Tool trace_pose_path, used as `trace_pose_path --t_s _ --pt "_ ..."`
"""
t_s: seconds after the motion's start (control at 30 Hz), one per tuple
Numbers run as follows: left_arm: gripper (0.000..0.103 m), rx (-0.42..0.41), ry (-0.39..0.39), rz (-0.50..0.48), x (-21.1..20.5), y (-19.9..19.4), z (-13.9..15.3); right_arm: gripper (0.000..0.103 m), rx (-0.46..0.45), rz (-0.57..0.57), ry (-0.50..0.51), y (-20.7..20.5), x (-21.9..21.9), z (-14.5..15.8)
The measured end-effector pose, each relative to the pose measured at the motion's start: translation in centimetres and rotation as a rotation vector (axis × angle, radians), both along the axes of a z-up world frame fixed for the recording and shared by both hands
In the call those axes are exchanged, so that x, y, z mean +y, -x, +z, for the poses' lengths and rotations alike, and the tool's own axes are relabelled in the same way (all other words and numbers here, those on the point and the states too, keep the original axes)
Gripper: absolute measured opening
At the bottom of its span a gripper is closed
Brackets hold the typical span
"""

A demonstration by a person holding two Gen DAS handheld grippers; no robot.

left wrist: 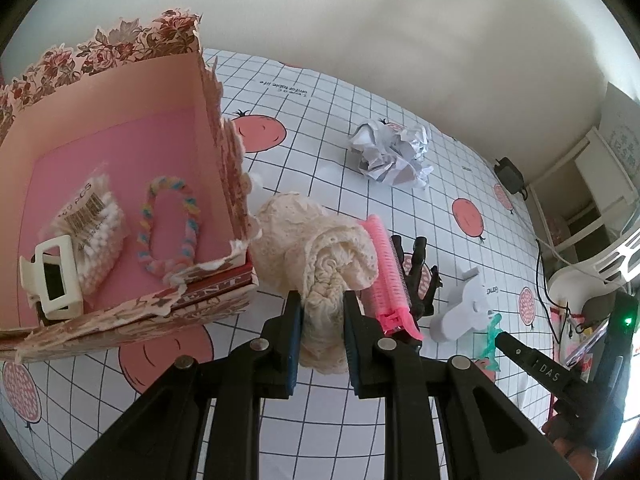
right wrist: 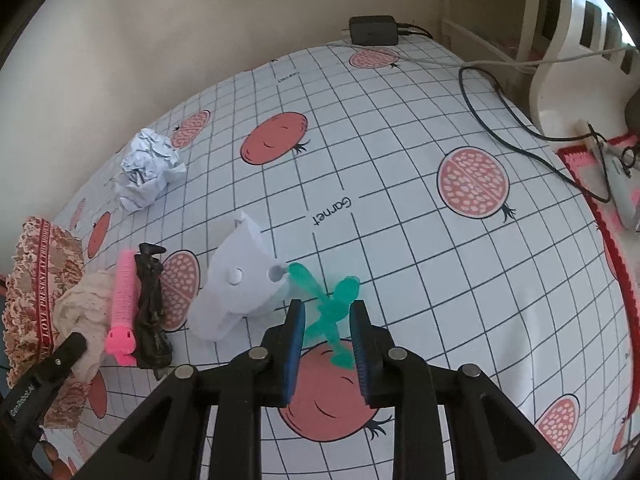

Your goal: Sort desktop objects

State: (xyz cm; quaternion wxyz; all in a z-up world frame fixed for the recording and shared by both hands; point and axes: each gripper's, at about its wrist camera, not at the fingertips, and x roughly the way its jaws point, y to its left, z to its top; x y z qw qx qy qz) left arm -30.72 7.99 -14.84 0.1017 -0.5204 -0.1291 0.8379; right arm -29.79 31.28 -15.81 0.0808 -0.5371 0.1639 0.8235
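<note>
My left gripper (left wrist: pixel 322 320) is shut on a rolled cream lace cloth (left wrist: pixel 320 248), which lies just right of the pink floral box (left wrist: pixel 120 92). Inside the box are a cotton swab pack (left wrist: pixel 94 224), a braided hair tie (left wrist: pixel 170 228) and a white claw clip (left wrist: pixel 52 276). In the right wrist view my right gripper (right wrist: pixel 327 308) points down at the table, with a green hair clip (right wrist: pixel 332 316) between its pads, which meet it on both sides. A pink hair roller (left wrist: pixel 386 264) and a black claw clip (left wrist: pixel 418 276) lie side by side right of the cloth.
A folded white paper piece (right wrist: pixel 240 284) lies between the black clip and the green clip. A crumpled paper ball (right wrist: pixel 148 168) sits farther back. A black charger (right wrist: pixel 374 30) and its cables (right wrist: pixel 500 120) occupy the far right of the checked tablecloth (right wrist: pixel 400 260).
</note>
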Motion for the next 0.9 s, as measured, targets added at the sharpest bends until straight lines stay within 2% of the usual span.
trace_pose_path --t_s 0.1,0.13,0.33,0.57,0.67,0.8,0.9 --pt "0.02 -0.001 -0.002 0.004 -0.2 0.1 0.0 0.044 -0.007 -0.003 -0.015 0.0 0.1 0.0" --pt "0.02 -0.001 -0.002 0.003 -0.2 0.1 0.0 0.044 -0.01 -0.001 -0.018 0.0 0.1 -0.1" --pt "0.02 -0.006 -0.004 0.005 -0.5 0.1 0.0 0.045 -0.052 0.023 -0.04 0.3 -0.2 -1.2" --pt "0.02 -0.009 -0.004 0.012 -0.8 0.1 0.1 0.044 -0.065 0.063 -0.112 0.5 -0.8 -1.5" --pt "0.02 -0.012 -0.002 0.012 -0.8 0.0 0.0 0.043 -0.065 0.074 -0.13 0.4 -0.9 -1.5" --pt "0.02 -0.011 -0.002 0.012 -0.8 0.0 0.0 0.033 -0.057 0.089 -0.125 0.5 -1.0 -1.6" --pt "0.02 -0.014 -0.001 0.012 -0.8 -0.1 0.0 0.033 -0.056 0.087 -0.125 0.4 -0.8 -1.6"
